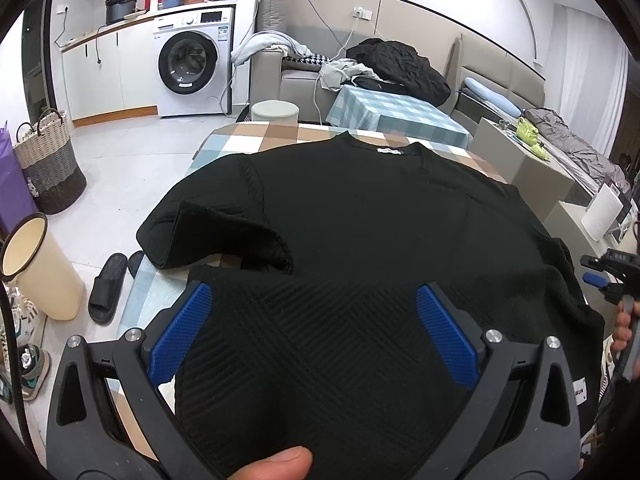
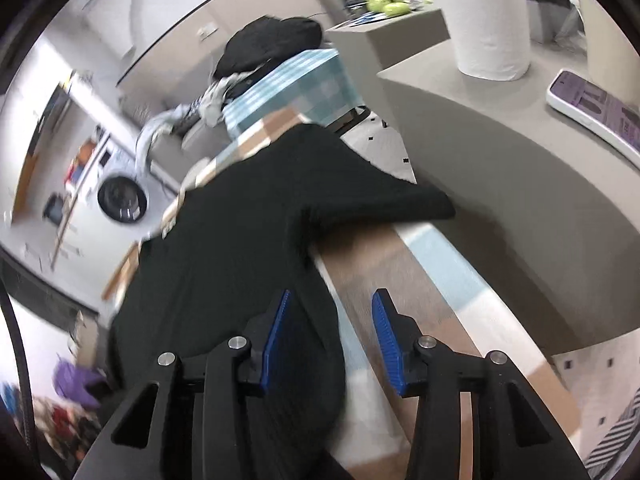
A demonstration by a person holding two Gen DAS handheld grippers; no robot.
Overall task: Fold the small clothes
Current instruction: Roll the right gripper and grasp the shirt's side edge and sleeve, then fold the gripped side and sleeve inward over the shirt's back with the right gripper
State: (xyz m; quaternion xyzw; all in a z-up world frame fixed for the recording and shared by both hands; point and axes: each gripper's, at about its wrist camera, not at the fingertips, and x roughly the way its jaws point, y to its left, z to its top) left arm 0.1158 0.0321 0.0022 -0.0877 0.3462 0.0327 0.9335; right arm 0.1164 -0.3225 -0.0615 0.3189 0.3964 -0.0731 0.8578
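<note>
At six o'clock in the left wrist view, a thumb [image 1: 280,466] rests on the hem of the black top [image 1: 360,220]. The left gripper [image 1: 314,300] has its blue fingers [image 1: 182,328] spread wide over the ribbed cloth, which lies between them; they do not press on it. The top is spread flat on the checked worktop [image 1: 276,136], neck label toward twelve o'clock, one short sleeve folded in at nine o'clock. At three o'clock the right gripper [image 1: 600,276] shows at the top's edge, held by a hand [image 1: 624,330].

In the blurred right wrist view the right gripper [image 2: 332,300] stands partly open, its fingers [image 2: 276,336] apart. The top's [image 2: 248,220] hem edge lies against the left one, and the right one hangs over the bare worktop [image 2: 404,280]; nothing is clamped. Farther off, at one o'clock, a paper roll [image 2: 486,20] and a phone [image 2: 596,108] sit on a grey counter [image 2: 460,128].
</note>
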